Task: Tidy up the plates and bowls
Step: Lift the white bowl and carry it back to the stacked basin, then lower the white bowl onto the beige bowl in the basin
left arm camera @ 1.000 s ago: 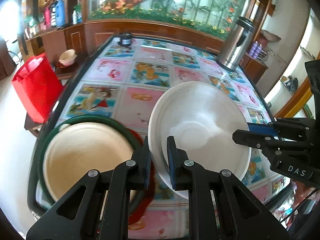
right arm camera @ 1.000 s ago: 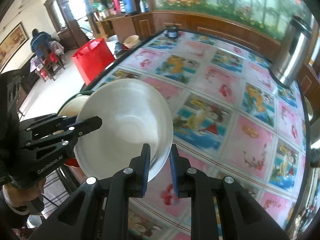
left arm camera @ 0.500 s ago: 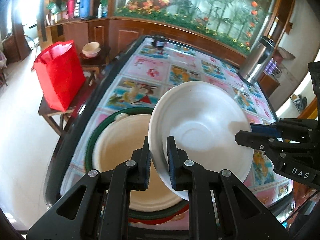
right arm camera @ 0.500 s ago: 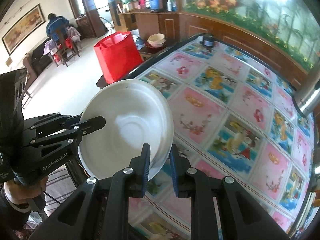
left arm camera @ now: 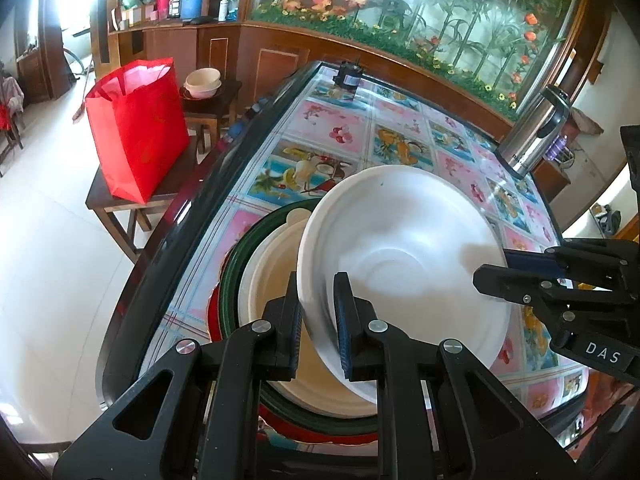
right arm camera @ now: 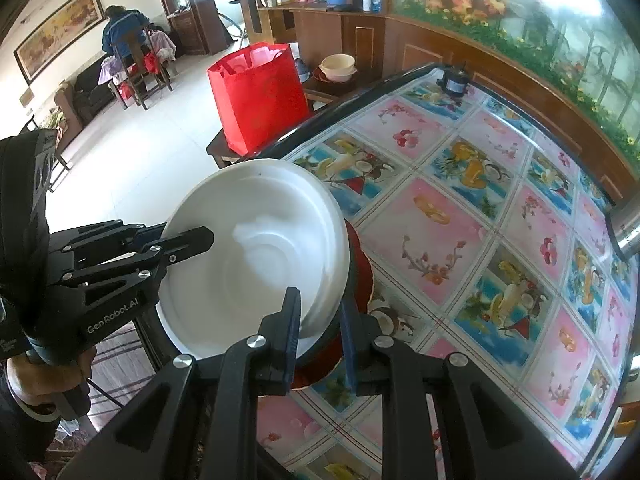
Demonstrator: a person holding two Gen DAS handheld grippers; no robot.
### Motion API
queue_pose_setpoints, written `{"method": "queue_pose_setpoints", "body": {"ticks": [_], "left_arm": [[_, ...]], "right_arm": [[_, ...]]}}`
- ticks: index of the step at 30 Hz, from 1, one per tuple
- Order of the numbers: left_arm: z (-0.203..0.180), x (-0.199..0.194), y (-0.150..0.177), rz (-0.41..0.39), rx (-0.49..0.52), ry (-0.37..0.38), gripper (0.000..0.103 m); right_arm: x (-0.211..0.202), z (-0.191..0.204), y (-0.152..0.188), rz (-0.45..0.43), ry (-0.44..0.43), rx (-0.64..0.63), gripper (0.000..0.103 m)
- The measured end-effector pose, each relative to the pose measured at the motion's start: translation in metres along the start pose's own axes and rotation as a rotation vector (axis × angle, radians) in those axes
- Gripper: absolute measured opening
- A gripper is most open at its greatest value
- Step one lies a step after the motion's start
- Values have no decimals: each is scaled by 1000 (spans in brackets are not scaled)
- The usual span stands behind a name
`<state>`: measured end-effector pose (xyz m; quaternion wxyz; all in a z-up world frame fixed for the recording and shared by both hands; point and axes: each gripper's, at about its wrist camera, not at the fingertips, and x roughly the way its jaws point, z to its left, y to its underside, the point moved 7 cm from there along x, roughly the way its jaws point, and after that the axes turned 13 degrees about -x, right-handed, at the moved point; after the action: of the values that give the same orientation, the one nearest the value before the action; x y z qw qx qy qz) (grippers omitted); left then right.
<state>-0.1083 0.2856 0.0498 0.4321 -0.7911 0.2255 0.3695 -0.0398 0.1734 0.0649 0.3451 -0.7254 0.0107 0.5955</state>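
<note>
"DAS" is showing on the right gripper (left arm camera: pixel 498 266), "GenRobot.AI" on the left gripper (left arm camera: pixel 316 318); both are pinching the white bowl (left arm camera: pixel 400 256) rim above stacked dishes (left arm camera: pixel 276 264) nearing the table edge (left arm camera: pixel 160 248).

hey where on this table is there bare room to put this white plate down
Most of the table is bare: the patterned cloth from the stack of dishes out to the steel flask and the small dark jar. It is crowded at the near corner, where the stack sits under the white plate.
</note>
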Motion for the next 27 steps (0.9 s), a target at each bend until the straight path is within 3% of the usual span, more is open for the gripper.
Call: {"method": "queue_pose_setpoints", "body": {"ticks": [18,27], "left_arm": [[13,20,11,37,1,-29,14],[14,25,13,12,29,-69,14]], "right_arm": [[22,6,7,50,-21,0,20],[31,8,9,71,-20,-3,23]]}}
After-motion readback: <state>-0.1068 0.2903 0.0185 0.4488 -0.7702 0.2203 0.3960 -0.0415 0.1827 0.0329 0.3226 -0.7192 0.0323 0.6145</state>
